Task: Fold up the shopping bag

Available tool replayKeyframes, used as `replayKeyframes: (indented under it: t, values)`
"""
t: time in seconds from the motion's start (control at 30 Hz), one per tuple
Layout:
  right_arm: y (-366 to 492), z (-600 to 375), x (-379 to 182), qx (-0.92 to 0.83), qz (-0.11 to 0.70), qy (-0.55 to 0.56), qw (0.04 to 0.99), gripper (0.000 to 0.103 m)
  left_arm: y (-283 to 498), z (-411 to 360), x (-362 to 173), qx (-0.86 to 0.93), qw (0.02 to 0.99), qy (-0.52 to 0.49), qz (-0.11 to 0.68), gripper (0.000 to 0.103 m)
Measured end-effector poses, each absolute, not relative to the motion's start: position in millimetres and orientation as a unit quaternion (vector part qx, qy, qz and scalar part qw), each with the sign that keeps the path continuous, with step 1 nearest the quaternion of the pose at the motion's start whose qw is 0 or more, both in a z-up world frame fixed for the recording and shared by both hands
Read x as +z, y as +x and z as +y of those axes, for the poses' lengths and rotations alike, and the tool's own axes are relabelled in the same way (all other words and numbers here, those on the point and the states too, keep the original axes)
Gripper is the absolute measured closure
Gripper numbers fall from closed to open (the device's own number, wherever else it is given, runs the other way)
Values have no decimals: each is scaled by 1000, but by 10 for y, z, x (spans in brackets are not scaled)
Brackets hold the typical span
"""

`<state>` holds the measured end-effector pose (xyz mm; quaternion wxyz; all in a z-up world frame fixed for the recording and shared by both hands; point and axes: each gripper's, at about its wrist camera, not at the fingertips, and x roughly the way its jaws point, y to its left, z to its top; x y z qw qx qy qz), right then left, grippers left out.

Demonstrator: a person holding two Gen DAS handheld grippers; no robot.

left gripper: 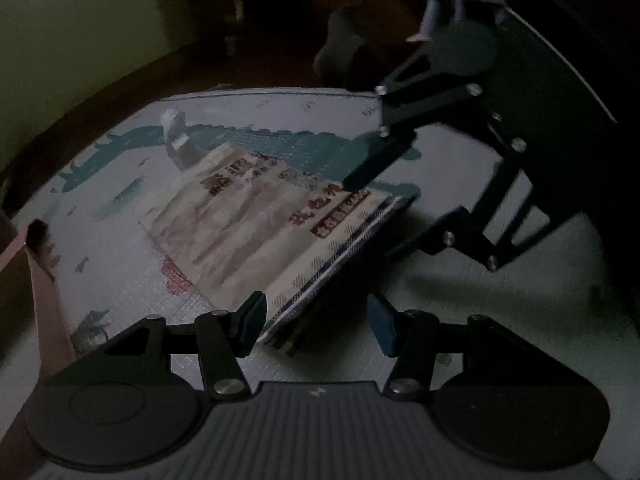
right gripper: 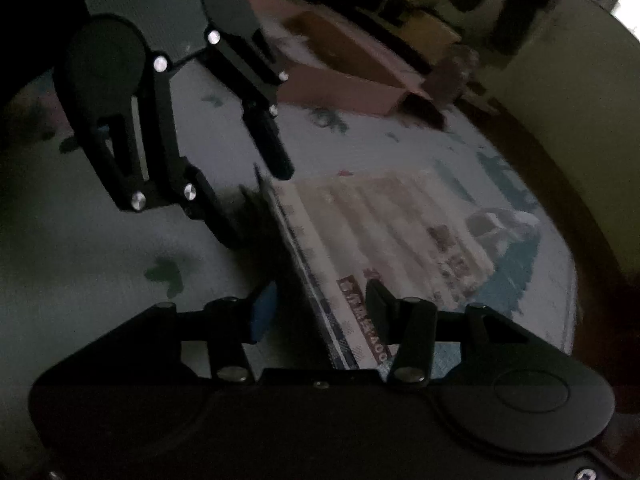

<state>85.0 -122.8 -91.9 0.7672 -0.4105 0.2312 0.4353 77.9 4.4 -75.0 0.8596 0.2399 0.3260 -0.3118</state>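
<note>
A: What does the left wrist view give that the right one lacks?

B: The shopping bag from its folded side: flat on the patterned mat, printed face up, its white handle sticking up at the far end, about eleven o'clock of the bag. The striped edge runs toward five o'clock. A person's pale sleeve shows at one o'clock, above the right gripper.

A: And the right wrist view?

B: The same bag seen along that striped edge, plus a brown cardboard box at twelve o'clock on the mat. The left view catches only a corner of that box, at nine o'clock.

A: The claws?

B: The left gripper stands about half open, the bag's near corner lying between its fingers; the pads do not press it. The right gripper is also parted about halfway, straddling the striped edge with nothing pinched. From the left view one finger of the right gripper hangs over the bag's far corner; whether it touches, I cannot tell.

A: Counts?

B: One bag, one handle visible, one box, one mat, two grippers. The left gripper appears at ten o'clock in the right view.
</note>
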Motion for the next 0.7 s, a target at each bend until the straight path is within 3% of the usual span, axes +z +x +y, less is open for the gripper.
replayKeyframes:
  t: [0.13, 0.2, 0.3, 0.63, 0.7]
  values:
    - [855, -1265, -936, 475, 208, -455, 724, 56, 786, -29, -766, -335, 830, 323, 308, 50]
    - [861, -1291, -936, 495, 194, -471, 703, 57, 805, -42, -780, -352, 812, 360, 297, 61]
    - [952, -1345, -962, 514, 197, -459, 698, 94, 830, -47, -851, -372, 795, 388, 283, 69]
    - [1288, -1469, -989, 543, 258, -331, 728, 96, 1024, 64, -958, -398, 812, 329, 270, 72]
    - [1381, -1529, -973, 549, 288, -287, 730, 96, 1088, 132, -947, -408, 816, 289, 291, 82]
